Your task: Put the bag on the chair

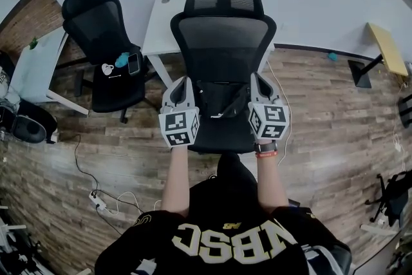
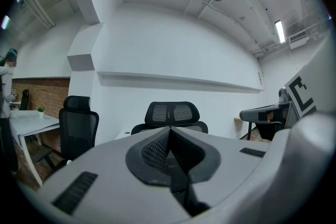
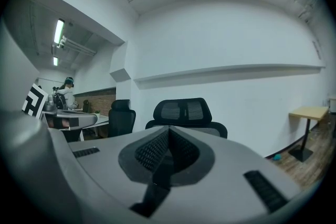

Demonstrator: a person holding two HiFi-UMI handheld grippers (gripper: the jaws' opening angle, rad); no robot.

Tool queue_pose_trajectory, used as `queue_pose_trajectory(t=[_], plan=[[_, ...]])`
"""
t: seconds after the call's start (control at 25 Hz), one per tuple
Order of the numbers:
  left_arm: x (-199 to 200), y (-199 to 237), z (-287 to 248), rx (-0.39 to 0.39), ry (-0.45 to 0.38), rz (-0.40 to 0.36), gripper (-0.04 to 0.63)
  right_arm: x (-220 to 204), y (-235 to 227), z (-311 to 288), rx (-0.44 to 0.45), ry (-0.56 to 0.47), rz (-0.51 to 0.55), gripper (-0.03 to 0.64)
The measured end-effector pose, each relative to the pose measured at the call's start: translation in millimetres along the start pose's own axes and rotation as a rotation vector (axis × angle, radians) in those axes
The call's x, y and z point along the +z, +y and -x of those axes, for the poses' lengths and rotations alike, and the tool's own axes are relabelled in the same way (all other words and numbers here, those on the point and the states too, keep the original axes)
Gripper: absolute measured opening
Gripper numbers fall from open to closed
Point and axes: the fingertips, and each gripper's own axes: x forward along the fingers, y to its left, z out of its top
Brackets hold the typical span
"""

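I'm looking steeply down on a wood-plank floor (image 1: 322, 113), and the big black mesh chair (image 1: 222, 42) fills the middle of the head view, its back toward a white worktop (image 1: 161, 26) that it largely covers. A second black chair (image 1: 106, 42) stands to its left, with a phone (image 1: 133, 63) and a small teal object (image 1: 121, 60) on its seat; I cannot tell what the teal piece is. The bag (image 1: 219, 103) lies on the seat of the middle chair, between my two grippers and against the foot of the backrest. It is black on black, so its outline is hard to trace and its straps are lost to me. The left gripper (image 1: 183, 82) hangs over the seat's left edge and the right gripper (image 1: 257, 78) over its right. Their marker cubes hide the seat's front corners. In the left gripper view the fingers (image 2: 149, 152) are pressed together, and I see nothing pinched between them. In the right gripper view the fingers (image 3: 149, 150) are likewise pressed together with nothing visible between them. Both views cut off the seat and bag entirely.
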Motion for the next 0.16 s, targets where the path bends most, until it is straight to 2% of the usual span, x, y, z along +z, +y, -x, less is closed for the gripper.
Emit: queue_pose_trajectory(t=[0.16], plan=[[-7.2, 2.4, -4.9, -0.002, 0.011, -0.006, 0.016, -9.4, -2.0, -3.1, -0.002, 0.009, -0.023, 0.009]])
